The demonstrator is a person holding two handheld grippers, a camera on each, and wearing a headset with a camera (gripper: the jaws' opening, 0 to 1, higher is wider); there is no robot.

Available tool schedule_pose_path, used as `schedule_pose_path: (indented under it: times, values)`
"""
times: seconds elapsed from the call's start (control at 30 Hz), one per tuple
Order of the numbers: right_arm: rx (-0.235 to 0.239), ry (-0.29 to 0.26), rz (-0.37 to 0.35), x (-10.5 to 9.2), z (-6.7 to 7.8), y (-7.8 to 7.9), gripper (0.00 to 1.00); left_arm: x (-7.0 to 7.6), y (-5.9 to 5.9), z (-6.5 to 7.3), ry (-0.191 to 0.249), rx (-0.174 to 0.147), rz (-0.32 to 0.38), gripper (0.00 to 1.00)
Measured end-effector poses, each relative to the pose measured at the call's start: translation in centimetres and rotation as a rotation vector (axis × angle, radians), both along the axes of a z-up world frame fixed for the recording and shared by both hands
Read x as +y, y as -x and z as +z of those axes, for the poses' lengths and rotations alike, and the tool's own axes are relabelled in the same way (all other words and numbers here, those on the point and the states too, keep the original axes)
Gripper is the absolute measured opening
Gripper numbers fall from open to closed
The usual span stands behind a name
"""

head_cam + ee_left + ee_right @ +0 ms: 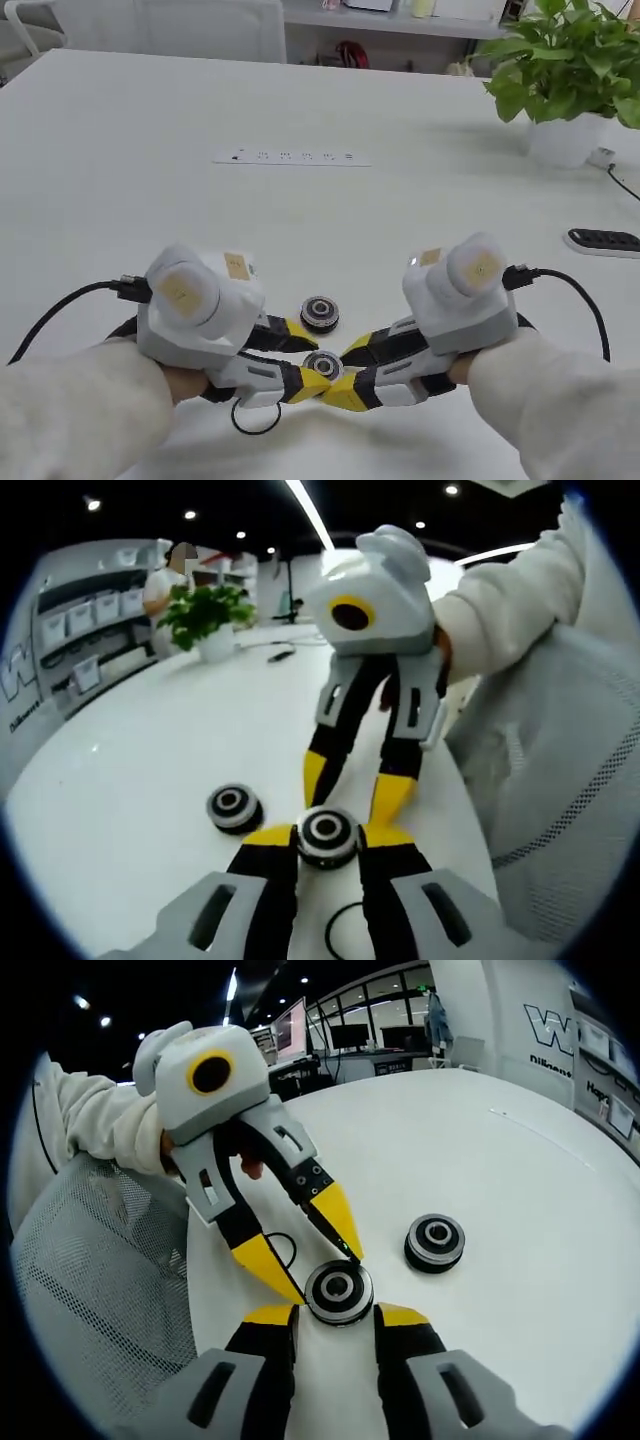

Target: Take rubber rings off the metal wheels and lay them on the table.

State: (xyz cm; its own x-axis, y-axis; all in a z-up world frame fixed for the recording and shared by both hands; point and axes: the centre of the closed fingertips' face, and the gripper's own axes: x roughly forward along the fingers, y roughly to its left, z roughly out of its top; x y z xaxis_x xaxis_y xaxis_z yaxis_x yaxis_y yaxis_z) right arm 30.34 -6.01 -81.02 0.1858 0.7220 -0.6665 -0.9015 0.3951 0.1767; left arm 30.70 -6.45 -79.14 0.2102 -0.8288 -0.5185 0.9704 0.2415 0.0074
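Holds one metal wheel (pixel 323 365) in left gripper (pixel 305 358) and right gripper (pixel 348 371), jaws narrowed on it from opposite sides, well short of the power strip (pixel 291 157). Has a second wheel (pixel 320 312) just beside, toward the power strip, and a loose rubber ring (pixel 240 425) away from it.

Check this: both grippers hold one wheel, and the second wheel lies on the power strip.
Not on the strip: the second wheel lies on the bare table, apart from the power strip, as the head view shows. The rest stands.
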Motion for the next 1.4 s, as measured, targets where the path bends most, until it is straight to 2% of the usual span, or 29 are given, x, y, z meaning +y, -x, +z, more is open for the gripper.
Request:
schedule_pose_path:
  times: [0.23, 0.37, 0.53, 0.6, 1.4]
  values:
    - [-0.006, 0.003, 0.004, -0.06, -0.13, -0.07, 0.25, -0.27, 0.21, -0.11, 0.02, 0.01, 0.0, 0.2]
    - [-0.019, 0.008, 0.007, -0.23, -0.11, -0.21, 0.22, -0.31, 0.18, -0.08, 0.035, 0.031, 0.019, 0.18]
    - [-0.038, 0.017, 0.028, -0.29, -0.14, -0.16, 0.21, -0.24, 0.08, -0.09, 0.038, 0.017, 0.018, 0.16]
    - [-0.042, 0.022, 0.033, -0.31, -0.21, -0.12, 0.2, -0.21, 0.07, -0.14, 0.032, 0.001, 0.012, 0.16]
    - [-0.054, 0.033, 0.063, -0.59, -0.28, 0.14, 0.15, 0.06, 0.02, -0.09, 0.045, -0.002, 0.024, 0.14]
